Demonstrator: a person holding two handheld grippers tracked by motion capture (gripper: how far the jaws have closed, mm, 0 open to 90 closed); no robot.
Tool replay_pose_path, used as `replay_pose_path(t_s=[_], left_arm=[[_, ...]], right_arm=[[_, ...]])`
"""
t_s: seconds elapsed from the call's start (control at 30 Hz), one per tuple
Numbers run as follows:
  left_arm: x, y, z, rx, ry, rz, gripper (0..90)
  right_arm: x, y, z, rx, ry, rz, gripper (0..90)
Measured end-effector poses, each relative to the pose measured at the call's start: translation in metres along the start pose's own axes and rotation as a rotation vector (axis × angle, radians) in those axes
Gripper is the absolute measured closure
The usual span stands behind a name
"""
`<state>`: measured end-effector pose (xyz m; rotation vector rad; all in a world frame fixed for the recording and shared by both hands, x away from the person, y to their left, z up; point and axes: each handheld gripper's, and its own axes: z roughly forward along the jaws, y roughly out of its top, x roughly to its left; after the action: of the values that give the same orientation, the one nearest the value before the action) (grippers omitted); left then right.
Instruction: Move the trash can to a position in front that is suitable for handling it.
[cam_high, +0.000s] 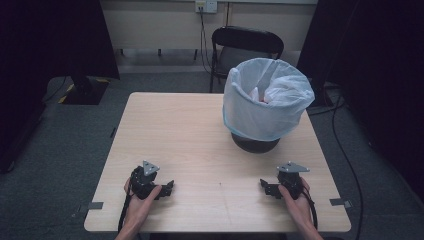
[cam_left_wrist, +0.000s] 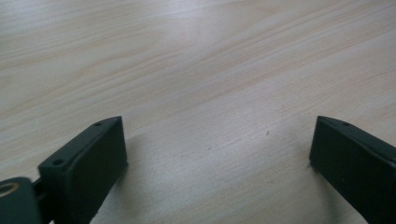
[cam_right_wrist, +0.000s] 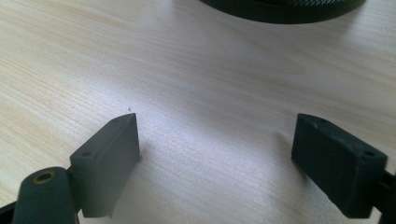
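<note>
While jaws gape, left gripper (cam_high: 170, 188), right gripper (cam_high: 263, 185) point inward

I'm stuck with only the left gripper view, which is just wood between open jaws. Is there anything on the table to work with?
Observer: Yes, a bin lined with a white bag stands on the far right part of the table.
Operator: Anything in it?
Observer: Something pale lies inside; I cannot tell what.
Operator: And the right gripper?
Observer: The right gripper is near the front right edge, jaws open with nothing between them.
</note>
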<state>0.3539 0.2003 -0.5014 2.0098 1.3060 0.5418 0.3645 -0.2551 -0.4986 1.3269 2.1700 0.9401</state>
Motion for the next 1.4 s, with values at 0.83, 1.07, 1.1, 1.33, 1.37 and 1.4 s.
replay_pose_path(t_s=[0.83, 1.07, 1.1, 1.33, 1.37, 1.4], left_arm=[[-0.028, 0.076, -0.005, -0.157, -0.187, -0.003, 16.3], [-0.04, 0.136, 0.033, -0.201, -0.239, -0.001, 17.4], [-0.041, 0.143, 0.039, -0.203, -0.242, -0.006, 17.6], [-0.054, 0.187, 0.073, -0.224, -0.247, -0.013, 18.3], [-0.056, 0.193, 0.076, -0.221, -0.249, -0.009, 18.3], [-0.056, 0.193, 0.076, -0.221, -0.249, -0.009, 18.5]], right_arm=[[-0.031, 0.06, -0.026, -0.146, 0.113, 0.036, 15.8], [-0.056, 0.082, -0.024, -0.141, 0.045, 0.077, 25.2], [-0.061, 0.083, -0.023, -0.141, 0.038, 0.087, 25.3], [-0.1, 0.093, -0.022, -0.133, -0.06, 0.14, 28.6], [-0.105, 0.095, -0.022, -0.132, -0.078, 0.14, 29.1], [-0.111, 0.097, -0.021, -0.127, -0.094, 0.144, 29.5]])
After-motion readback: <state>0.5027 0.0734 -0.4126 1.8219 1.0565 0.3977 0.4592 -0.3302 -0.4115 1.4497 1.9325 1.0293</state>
